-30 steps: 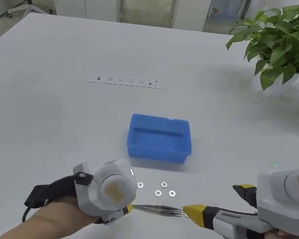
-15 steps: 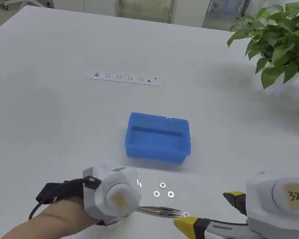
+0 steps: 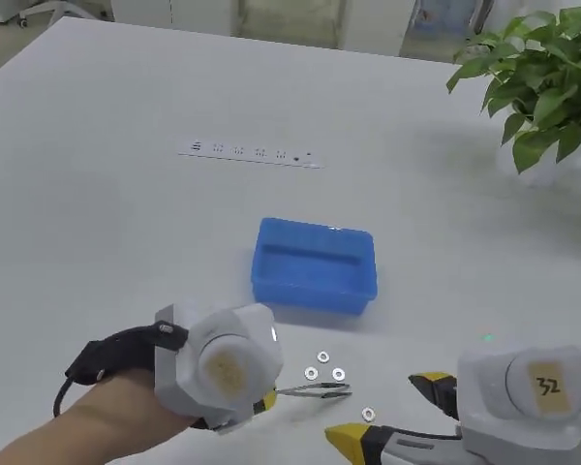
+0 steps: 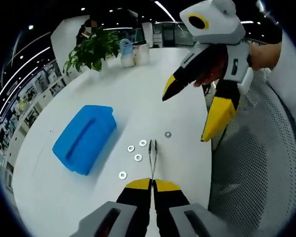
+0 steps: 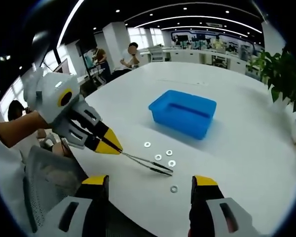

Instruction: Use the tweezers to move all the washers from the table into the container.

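Lower centre, my left gripper (image 4: 152,183) is pinching the tweezers (image 4: 152,158) tight; right gripper (image 5: 150,181) is gaping empty; next, I reckon, nipping 1 of 5 washers (image 3: 312,373).

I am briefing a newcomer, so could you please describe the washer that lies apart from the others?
Find the blue container on the white table; just in front of it, towards the person, several washers cluster beside the tips of the tweezers. The lone washer sits across the tweezers from that cluster, by itself, nearest the right gripper.
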A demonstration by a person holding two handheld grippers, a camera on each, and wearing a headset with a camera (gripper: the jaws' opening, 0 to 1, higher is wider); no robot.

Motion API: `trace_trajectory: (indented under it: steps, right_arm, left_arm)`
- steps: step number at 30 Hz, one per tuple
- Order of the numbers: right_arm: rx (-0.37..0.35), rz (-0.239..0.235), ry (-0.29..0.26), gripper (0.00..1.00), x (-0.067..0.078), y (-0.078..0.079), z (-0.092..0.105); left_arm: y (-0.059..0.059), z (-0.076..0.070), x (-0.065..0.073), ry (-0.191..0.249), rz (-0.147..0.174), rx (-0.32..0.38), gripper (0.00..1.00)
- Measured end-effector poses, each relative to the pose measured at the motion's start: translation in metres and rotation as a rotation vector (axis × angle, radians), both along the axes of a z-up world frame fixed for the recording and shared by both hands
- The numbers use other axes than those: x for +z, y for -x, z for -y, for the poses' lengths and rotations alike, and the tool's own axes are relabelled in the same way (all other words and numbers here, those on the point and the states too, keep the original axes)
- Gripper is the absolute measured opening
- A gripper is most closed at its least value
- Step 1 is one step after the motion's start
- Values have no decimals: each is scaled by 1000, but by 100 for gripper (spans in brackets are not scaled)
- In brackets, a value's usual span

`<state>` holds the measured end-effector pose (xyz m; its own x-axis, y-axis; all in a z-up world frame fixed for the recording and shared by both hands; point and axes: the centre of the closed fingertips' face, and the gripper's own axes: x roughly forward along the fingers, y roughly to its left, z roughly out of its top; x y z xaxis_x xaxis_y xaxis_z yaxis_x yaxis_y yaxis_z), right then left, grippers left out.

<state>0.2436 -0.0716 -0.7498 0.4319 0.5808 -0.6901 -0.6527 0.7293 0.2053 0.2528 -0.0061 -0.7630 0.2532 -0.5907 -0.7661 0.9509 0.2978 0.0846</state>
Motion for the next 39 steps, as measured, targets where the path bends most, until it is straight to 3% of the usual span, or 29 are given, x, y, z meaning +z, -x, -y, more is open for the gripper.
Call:
trace_trajectory:
  steps: [2, 6, 12, 13, 19, 26, 32, 35, 39]
  right_arm:
    - [21, 10, -15, 50, 1, 1, -7]
    - [63, 35, -24, 39, -2, -1, -18]
    - [135, 70, -17, 19, -6, -4, -34]
    - [172, 69, -12, 17, -8, -2, -38]
    - [257, 111, 1, 16, -4, -3, -57]
    - [306, 133, -3, 9, -1, -3, -65]
    - [290, 144, -10, 8, 3, -2, -58]
    - [299, 171, -6, 7, 6, -1, -56]
    - [263, 167, -15, 6, 6, -3, -51]
  left_arm:
    - [1, 6, 13, 31, 16, -15, 0]
    - [1, 12, 30, 58, 23, -10, 0]
    - [5, 20, 42, 63, 62, -50, 0]
    - [6, 21, 43, 62, 61, -58, 0]
    - [16, 25, 49, 47, 66, -113, 0]
    - [19, 31, 64, 55, 82, -146, 0]
    - [22, 36, 73, 51, 105, -177, 0]
    - [23, 40, 77, 59, 116, -187, 0]
    - [20, 44, 77, 56, 146, -185, 0]
